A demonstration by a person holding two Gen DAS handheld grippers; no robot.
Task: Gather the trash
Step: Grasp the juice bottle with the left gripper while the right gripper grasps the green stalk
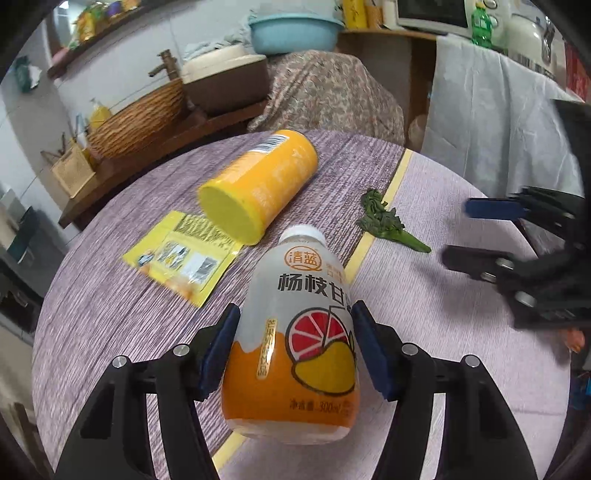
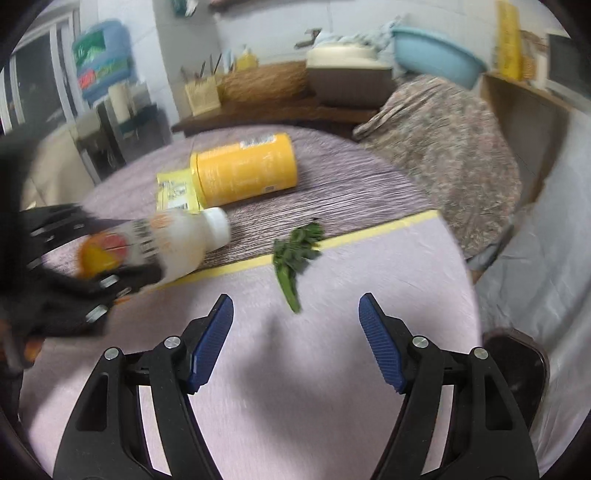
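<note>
A juice bottle with a white cap and an orange and grapefruit label sits between the blue pads of my left gripper, which is shut on its body. In the right wrist view the bottle lies tilted in that gripper, cap pointing right. A yellow canister lies on its side on the round table, beside a flat yellow wrapper. A green vegetable scrap lies across the yellow tape line, just ahead of my right gripper, which is open with nothing between its fingers.
A chair draped in flowered cloth stands behind the table. A wooden counter holds a wicker basket and a blue basin. White sheeting hangs at the right. A dark stool stands by the table's right edge.
</note>
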